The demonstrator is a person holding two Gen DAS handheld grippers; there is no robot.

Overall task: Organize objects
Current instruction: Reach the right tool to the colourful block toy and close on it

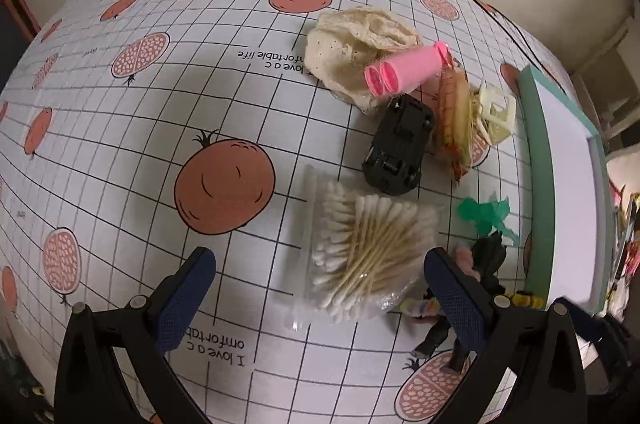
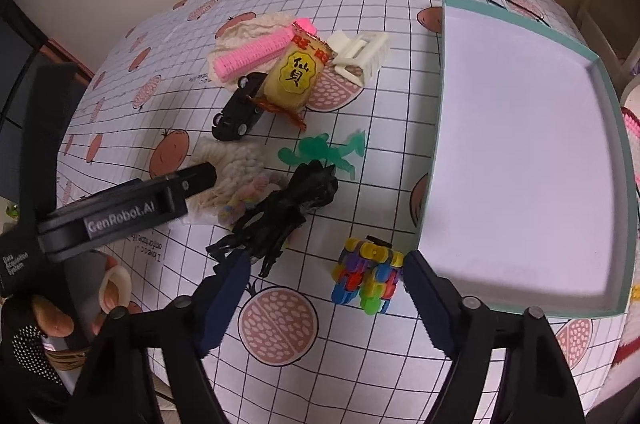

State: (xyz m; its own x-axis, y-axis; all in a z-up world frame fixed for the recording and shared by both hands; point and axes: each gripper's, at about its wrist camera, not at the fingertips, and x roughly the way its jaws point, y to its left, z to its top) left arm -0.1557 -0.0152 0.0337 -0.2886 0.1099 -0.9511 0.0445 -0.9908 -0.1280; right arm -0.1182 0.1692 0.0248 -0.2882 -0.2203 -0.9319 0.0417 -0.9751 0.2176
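Teal-rimmed and white inside, the shallow box lies on the bench, which wears a grid cloth printed with pomegranates. Left of the box sits the clutter: a black toy car touching a yellow snack packet, a pink hair roller on a cream cloth, and a cream hair clip just beside the packet. A green plastic figure lies between the packet and a black figure. A multicoloured block toy stands near the box's near corner, between the spread fingers of the right gripper, which holds nothing. The left gripper has its fingers apart over a bag of cotton swabs, not closed on it.
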